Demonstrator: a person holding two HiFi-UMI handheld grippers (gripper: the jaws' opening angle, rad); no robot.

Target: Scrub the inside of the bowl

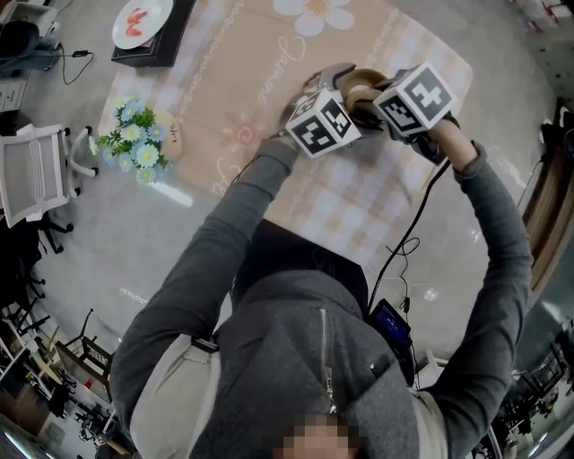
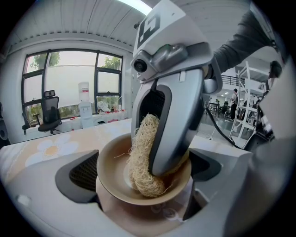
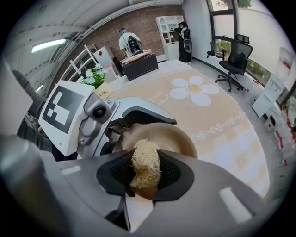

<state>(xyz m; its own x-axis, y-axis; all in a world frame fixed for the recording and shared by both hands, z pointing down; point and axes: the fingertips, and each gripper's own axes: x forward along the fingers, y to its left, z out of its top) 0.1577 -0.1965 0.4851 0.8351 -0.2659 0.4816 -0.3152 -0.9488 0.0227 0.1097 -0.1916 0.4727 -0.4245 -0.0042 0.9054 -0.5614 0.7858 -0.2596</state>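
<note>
The bowl [image 2: 111, 172] sits tilted above the flowered tablecloth [image 1: 269, 54], clamped by its rim between the fingers of the left gripper [image 2: 143, 184]. The right gripper [image 3: 145, 179] is closed on a loofah scrubber [image 2: 141, 157], which is pressed against the inside wall of the bowl. In the head view the two marker cubes cover most of the bowl. Well to the left of the bowl stands a bunch of flowers [image 1: 134, 143]. Beyond that is a plate [image 1: 143, 20]. A cable [image 1: 408, 233] trails on the near side of the bowl.
</note>
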